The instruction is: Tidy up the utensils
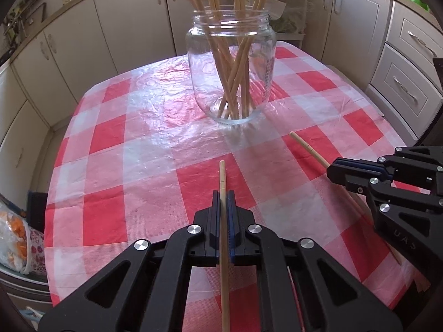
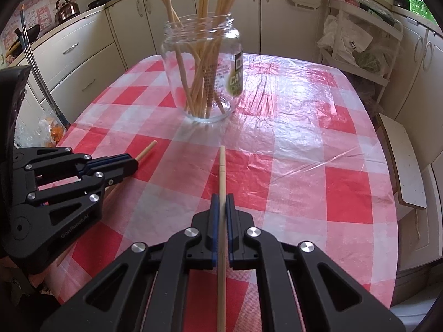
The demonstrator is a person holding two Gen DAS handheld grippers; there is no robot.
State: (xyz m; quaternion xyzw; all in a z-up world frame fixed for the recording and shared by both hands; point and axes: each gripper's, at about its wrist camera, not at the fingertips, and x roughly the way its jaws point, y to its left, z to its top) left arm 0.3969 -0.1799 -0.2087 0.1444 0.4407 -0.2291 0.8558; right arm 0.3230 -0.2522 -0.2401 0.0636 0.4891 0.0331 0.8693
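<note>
Two chopsticks out of the jar (image 1: pixel 231 74), each clamped in a claw. Left chopstick (image 1: pixel 222 177) pinched between the closed pads of the left claw (image 1: pixel 223 202), tip poking forward toward the jar, shaft running back under the claw. Right chopstick (image 2: pixel 222 166) gripped the same way in the closed right claw (image 2: pixel 222 202), also aimed at the jar. Both claws near the jar, side by side, on its near side. Jar upright on the checked red-and-white bench (image 1: pixel 116 138), clear glass, labelled, holding a fanned bundle of chopsticks (image 2: pixel 205 88). Beyond the jar, cream cabinets (image 1: pixel 133 22); kettle (image 2: pixel 66 8) far left of it.
</note>
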